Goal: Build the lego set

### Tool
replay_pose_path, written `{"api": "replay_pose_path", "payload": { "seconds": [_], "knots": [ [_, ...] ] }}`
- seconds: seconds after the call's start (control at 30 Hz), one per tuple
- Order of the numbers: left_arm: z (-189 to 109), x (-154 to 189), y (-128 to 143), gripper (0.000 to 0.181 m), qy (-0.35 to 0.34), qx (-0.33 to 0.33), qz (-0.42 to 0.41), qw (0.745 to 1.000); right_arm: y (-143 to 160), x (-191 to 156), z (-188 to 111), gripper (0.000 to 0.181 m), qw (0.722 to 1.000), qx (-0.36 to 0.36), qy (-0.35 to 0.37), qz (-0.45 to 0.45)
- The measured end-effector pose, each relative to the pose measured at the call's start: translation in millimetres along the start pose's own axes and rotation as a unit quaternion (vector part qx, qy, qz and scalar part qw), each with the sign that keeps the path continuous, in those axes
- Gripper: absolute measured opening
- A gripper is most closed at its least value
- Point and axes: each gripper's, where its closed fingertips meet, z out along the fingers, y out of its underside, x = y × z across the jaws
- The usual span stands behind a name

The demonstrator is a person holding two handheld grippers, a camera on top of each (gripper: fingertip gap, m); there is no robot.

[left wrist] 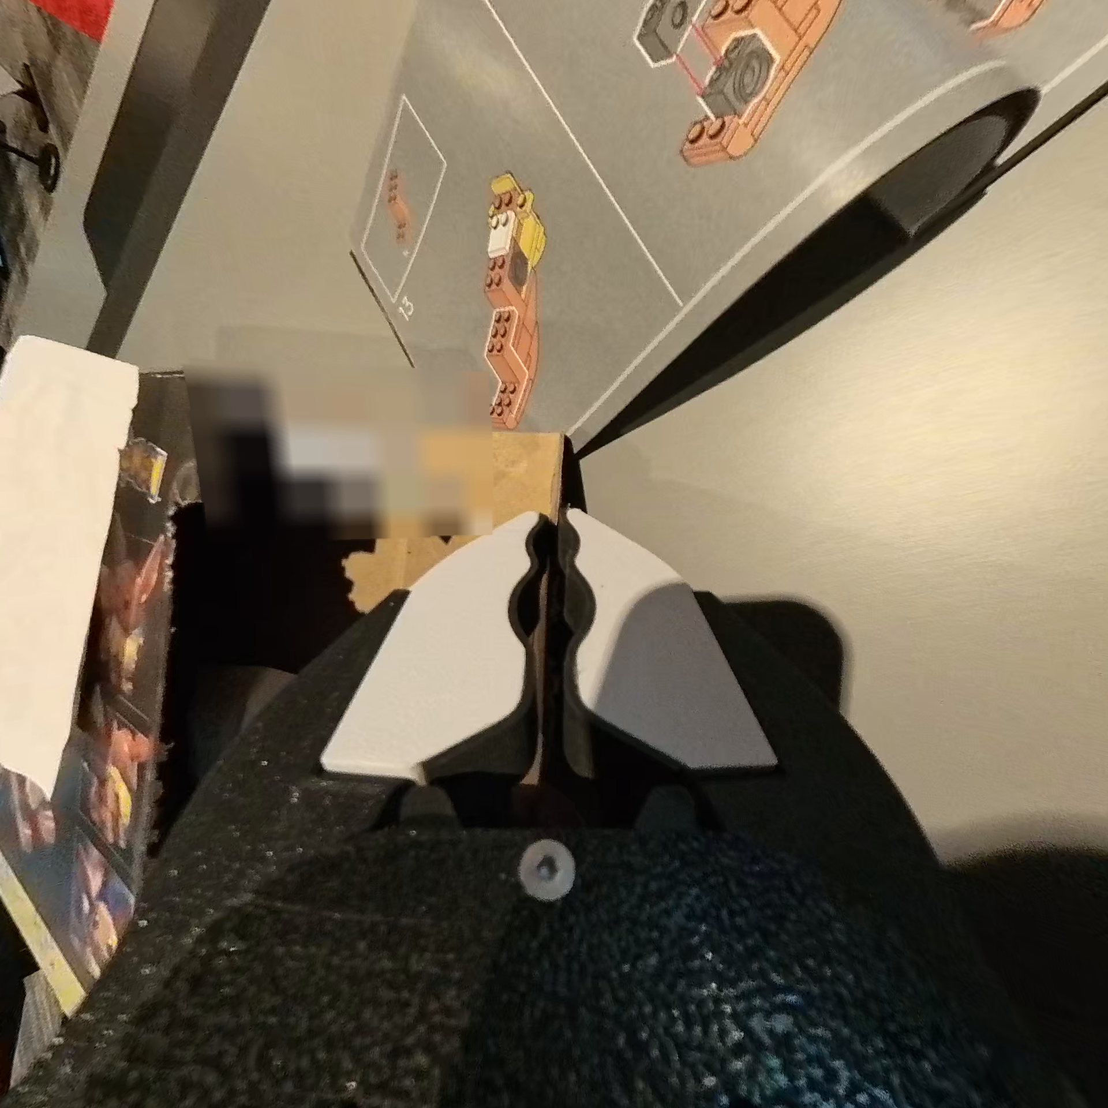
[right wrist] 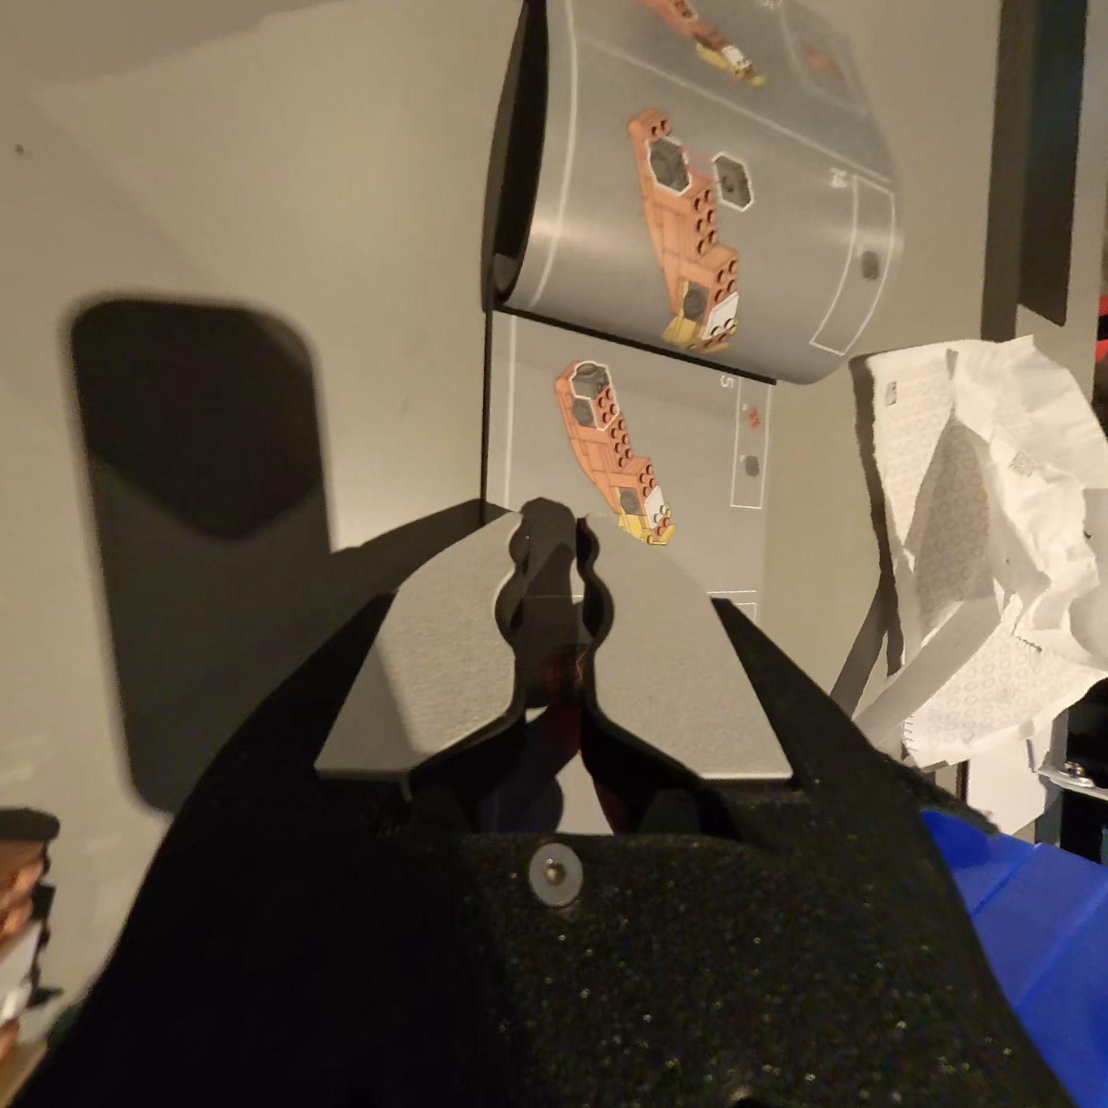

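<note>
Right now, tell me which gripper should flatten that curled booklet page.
Right, probably. The right gripper sits at the instruction booklet's near edge, the curled page straight ahead. The left gripper is clamped on a cardboard flap beside the booklet, so it is occupied.

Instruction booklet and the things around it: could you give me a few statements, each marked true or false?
1. The left gripper is clamped on a thin cardboard edge. True.
2. The instruction booklet lies closed. False: it is open, and one page curls upward.
3. In the right wrist view, crumpled white paper lies to the right of the booklet. True.
4. The drawn model on the booklet is mostly green. False: it is mostly orange, with some yellow and white.
</note>
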Motion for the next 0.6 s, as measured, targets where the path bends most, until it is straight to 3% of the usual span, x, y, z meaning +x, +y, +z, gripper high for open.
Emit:
{"api": "replay_pose_path", "payload": {
  "seconds": [0.2,0.33,0.6],
  "knots": [
    [-4,15,-10,0.002,0.017,0.008,-0.002,1.0,20,7,-7,0.015,1.0,-0.023,-0.018,0.01],
    [-2,18,-14,0.002,0.021,0.014,-0.004,1.0,20,13,-8,0.027,1.0,-0.026,-0.013,0.01],
    [-3,17,-16,0.002,0.028,0.024,-0.012,0.999,-39,40,0,0.033,0.994,0.089,0.008,0.062]
  ]
}}
